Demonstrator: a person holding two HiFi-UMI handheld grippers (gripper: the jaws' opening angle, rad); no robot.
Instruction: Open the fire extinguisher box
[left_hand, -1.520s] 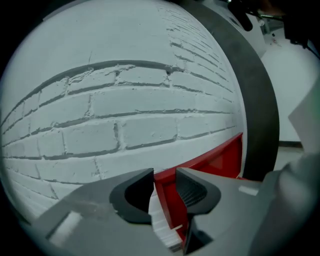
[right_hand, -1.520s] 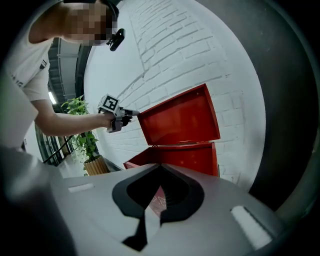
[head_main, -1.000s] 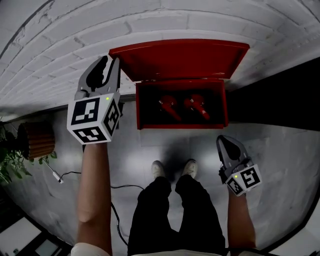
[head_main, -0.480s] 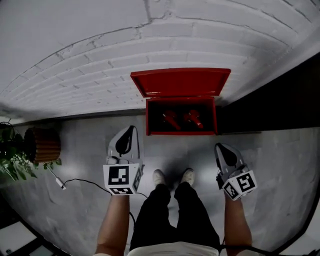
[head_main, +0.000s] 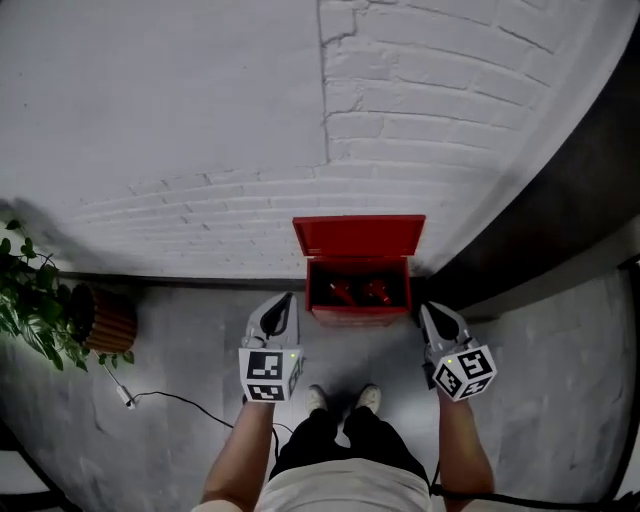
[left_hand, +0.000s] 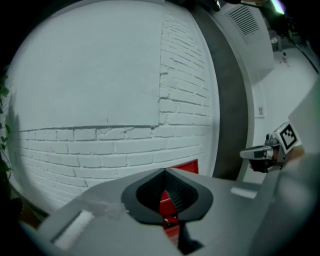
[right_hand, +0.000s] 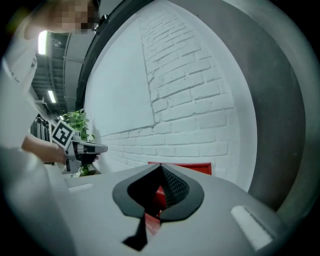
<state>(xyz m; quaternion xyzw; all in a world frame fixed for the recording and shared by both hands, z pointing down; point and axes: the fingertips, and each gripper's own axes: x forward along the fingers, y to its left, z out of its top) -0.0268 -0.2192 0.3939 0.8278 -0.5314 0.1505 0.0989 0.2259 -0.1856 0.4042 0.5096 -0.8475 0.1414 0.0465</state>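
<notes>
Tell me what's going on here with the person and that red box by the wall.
A person stands facing a white brick wall with a gripper in each hand. The red fire extinguisher box sits on the floor against the wall with its lid up, and red extinguishers show inside. The left gripper and right gripper are both shut and empty, held short of the box, touching nothing.

We wear black trousers (head_main: 315, 440), pale shoes (head_main: 317, 398) and a white top (head_main: 345, 490). Our left tool (head_main: 287, 298) and right tool (head_main: 424, 309) are grey shells with black pads, each carrying a white cube (head_main: 270, 375) with black square markers
</notes>
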